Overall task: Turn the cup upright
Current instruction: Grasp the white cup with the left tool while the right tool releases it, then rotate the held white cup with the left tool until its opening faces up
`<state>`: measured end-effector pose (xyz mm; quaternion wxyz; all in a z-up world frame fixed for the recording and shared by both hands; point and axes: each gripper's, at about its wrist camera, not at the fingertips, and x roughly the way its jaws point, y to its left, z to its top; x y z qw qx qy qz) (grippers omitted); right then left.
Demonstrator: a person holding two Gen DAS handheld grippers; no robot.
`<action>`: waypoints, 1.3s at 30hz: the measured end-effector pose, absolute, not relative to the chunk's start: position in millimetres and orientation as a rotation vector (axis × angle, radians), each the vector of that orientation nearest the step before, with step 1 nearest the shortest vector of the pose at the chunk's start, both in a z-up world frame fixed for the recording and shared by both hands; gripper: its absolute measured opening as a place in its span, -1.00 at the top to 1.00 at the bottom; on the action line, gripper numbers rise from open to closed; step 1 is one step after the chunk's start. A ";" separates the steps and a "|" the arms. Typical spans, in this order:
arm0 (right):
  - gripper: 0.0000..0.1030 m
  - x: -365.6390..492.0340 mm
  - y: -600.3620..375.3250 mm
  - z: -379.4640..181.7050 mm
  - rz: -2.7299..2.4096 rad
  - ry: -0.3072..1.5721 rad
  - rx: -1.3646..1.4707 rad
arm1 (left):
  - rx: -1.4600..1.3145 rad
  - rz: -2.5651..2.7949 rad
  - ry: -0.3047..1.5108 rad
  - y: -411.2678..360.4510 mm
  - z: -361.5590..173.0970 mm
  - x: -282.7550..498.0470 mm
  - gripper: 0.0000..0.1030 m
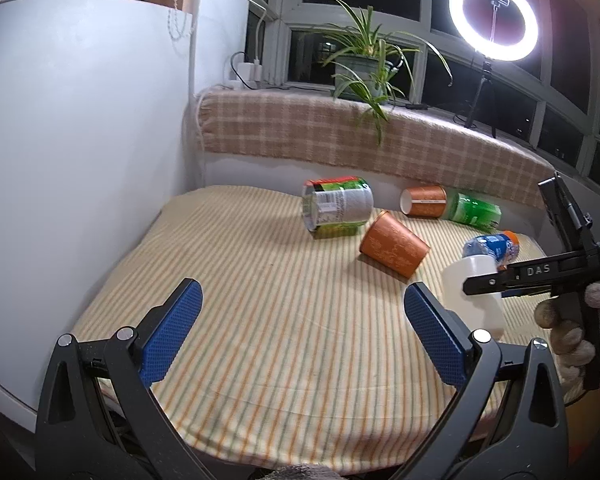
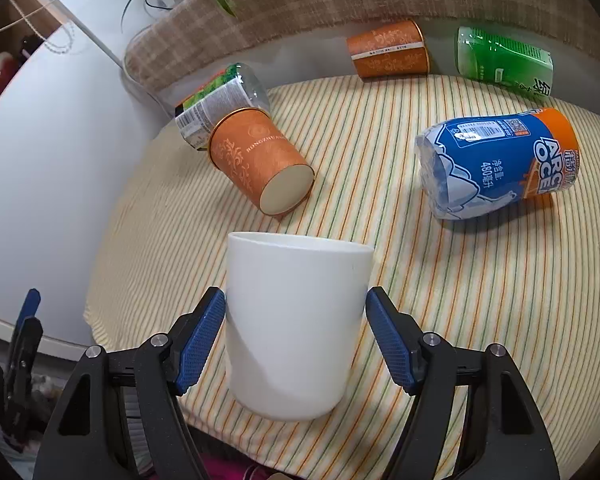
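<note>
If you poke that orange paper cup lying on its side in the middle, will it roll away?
Probably. The orange paper cup lies on its round side, so a poke should roll it. It tapers toward its base, so it would likely curve rather than go straight. It looks light, and the striped cloth may slow it.

Bare striped cloth around white cup; orange cup lies beyond

cup | plain white, smooth, slightly tapered, no handle seen | pose: standing upright, open rim up, base down on the striped cloth | place: near front edge of cloth, right side in left-wrist view | set between two blue pads, left pad touching wall, right just beside
</note>
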<state>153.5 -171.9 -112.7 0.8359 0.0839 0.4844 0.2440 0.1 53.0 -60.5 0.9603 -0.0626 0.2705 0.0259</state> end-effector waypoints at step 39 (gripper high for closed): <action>-0.49 -34.9 -343.8 -131.9 0.180 0.667 0.549 | -0.597 -0.501 1.208 -61.6 -144.5 189.1 -0.64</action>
